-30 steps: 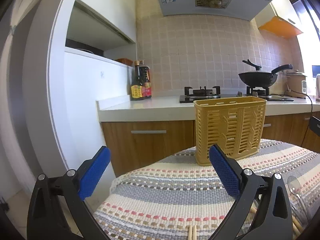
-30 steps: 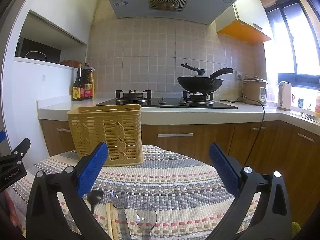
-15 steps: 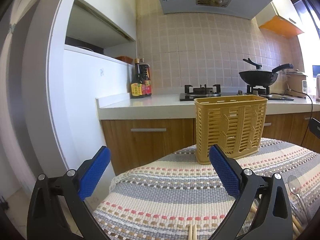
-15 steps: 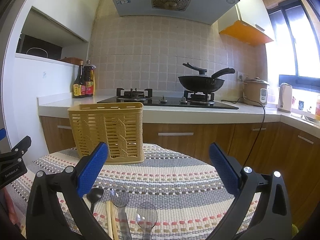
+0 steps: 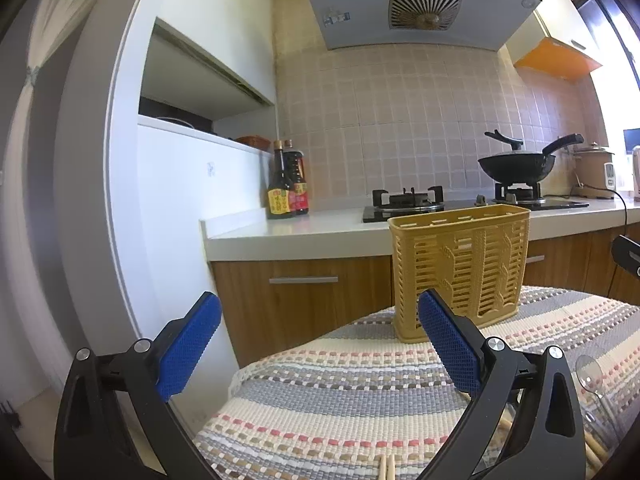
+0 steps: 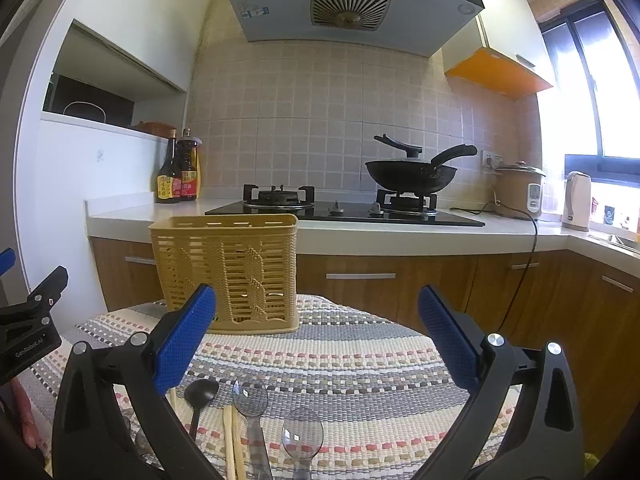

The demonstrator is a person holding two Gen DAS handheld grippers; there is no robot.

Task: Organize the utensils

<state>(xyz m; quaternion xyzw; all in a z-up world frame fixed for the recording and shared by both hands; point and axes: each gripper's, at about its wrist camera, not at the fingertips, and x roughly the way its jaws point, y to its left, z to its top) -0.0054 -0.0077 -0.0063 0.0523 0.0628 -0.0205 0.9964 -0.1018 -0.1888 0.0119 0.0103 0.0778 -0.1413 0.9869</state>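
A yellow slotted utensil basket [image 6: 228, 272] stands upright at the far side of a round table with a striped woven cloth [image 6: 360, 364]; it also shows in the left wrist view [image 5: 460, 272]. Near the front lie a black spoon [image 6: 200, 396], two clear plastic spoons [image 6: 250, 396] [image 6: 302, 434] and wooden chopsticks [image 6: 232, 440]. My right gripper [image 6: 316, 340] is open and empty above them. My left gripper [image 5: 318, 344] is open and empty over the table's left edge; chopstick tips [image 5: 386, 468] and a clear spoon [image 5: 592, 372] show there.
Behind the table runs a kitchen counter [image 6: 400, 232] with a gas hob, a black wok [image 6: 412, 172], two sauce bottles [image 6: 178, 176], a rice cooker [image 6: 518, 190] and a kettle [image 6: 576, 200]. A white wall unit [image 5: 160, 200] stands at the left. The left gripper's body [image 6: 28, 328] shows at the left edge.
Both views have shifted slightly, as if the grippers tilted or lowered a little. Both grippers stay open and the utensils have not moved.
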